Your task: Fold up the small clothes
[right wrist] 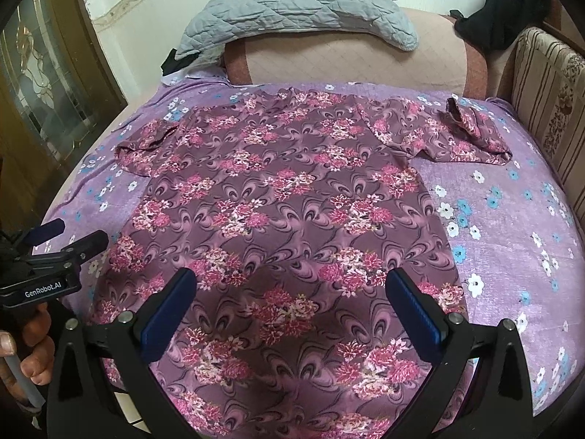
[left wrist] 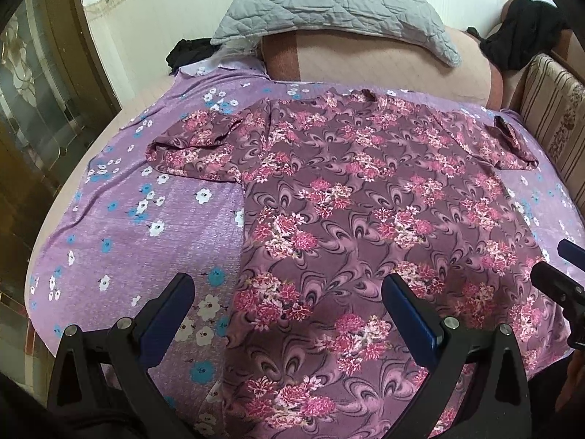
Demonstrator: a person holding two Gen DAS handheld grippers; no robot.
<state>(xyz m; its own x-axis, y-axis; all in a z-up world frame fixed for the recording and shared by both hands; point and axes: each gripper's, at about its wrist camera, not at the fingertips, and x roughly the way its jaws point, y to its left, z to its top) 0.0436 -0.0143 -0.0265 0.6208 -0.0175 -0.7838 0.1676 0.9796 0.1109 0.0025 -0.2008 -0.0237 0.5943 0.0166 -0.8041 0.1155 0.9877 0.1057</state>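
A floral shirt (left wrist: pixel 365 197) lies flat on the purple sheet (left wrist: pixel 120 219), with the left gripper (left wrist: pixel 289 311) and right gripper (right wrist: pixel 292 303) above its hem, jaws spread.

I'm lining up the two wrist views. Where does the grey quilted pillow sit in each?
Left wrist: grey quilted pillow lies top centre, draped over the pink bolster.
Right wrist: grey quilted pillow lies top centre-left, over the same bolster.
Shared landmark: the floral shirt spread flat below it.
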